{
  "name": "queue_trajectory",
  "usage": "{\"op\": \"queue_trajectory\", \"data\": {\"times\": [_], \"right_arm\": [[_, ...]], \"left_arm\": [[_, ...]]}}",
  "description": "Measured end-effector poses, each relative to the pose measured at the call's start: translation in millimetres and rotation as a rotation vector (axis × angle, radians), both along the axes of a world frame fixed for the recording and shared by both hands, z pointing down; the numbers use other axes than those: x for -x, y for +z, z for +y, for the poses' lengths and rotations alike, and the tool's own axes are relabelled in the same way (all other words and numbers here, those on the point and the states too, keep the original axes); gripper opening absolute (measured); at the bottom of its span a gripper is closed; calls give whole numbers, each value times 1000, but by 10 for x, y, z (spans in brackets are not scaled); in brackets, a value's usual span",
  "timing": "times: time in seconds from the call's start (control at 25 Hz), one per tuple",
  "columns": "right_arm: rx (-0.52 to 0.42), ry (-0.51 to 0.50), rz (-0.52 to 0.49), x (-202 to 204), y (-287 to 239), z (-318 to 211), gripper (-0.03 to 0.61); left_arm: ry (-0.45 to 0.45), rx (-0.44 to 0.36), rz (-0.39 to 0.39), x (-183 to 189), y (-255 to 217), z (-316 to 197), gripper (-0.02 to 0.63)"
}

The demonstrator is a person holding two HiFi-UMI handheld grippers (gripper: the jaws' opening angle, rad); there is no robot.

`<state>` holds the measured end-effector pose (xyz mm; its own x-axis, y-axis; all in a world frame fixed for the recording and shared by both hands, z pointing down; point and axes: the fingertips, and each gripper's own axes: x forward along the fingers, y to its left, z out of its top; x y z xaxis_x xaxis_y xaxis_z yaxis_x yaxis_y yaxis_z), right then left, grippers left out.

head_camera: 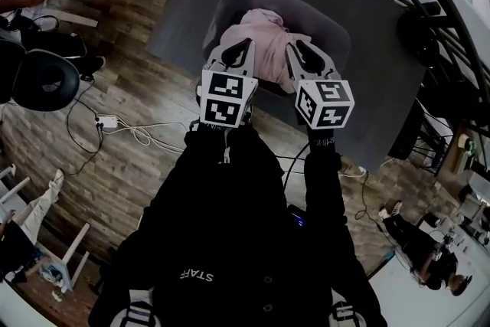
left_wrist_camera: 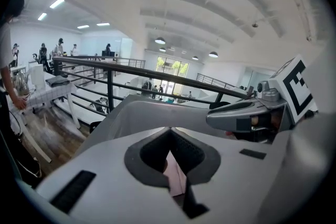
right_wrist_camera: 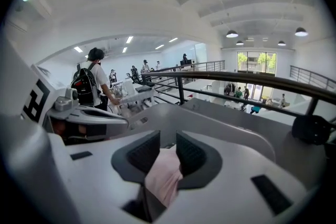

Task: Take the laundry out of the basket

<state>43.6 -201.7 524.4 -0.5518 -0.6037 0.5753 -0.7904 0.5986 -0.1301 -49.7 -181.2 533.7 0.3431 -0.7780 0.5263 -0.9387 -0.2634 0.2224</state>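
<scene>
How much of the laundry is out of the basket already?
Done: no laundry lies on the table yet. In hand: the pink garment sits over the basket. The left gripper is shut on it, and the right gripper has its jaws slightly apart with cloth between. Left: lift it clear and set it down. No other laundry shows.
</scene>
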Motion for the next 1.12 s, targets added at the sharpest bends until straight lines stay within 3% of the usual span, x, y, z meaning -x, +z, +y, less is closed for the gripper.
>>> {"op": "queue_trajectory", "data": {"times": [0.16, 0.44, 0.72, 1.12], "right_arm": [[67, -41, 32, 68, 230, -108, 154], [200, -87, 107, 84, 790, -336, 214], [448, -173, 191, -17, 1497, -326, 336], [579, -197, 301, -172, 2032, -377, 390]], "left_arm": [[19, 27, 6, -12, 90, -111, 2], [42, 72, 12, -17, 272, -362, 2], [84, 123, 53, -116, 265, -475, 2], [103, 203, 9, -213, 543, -627, 2]]}}
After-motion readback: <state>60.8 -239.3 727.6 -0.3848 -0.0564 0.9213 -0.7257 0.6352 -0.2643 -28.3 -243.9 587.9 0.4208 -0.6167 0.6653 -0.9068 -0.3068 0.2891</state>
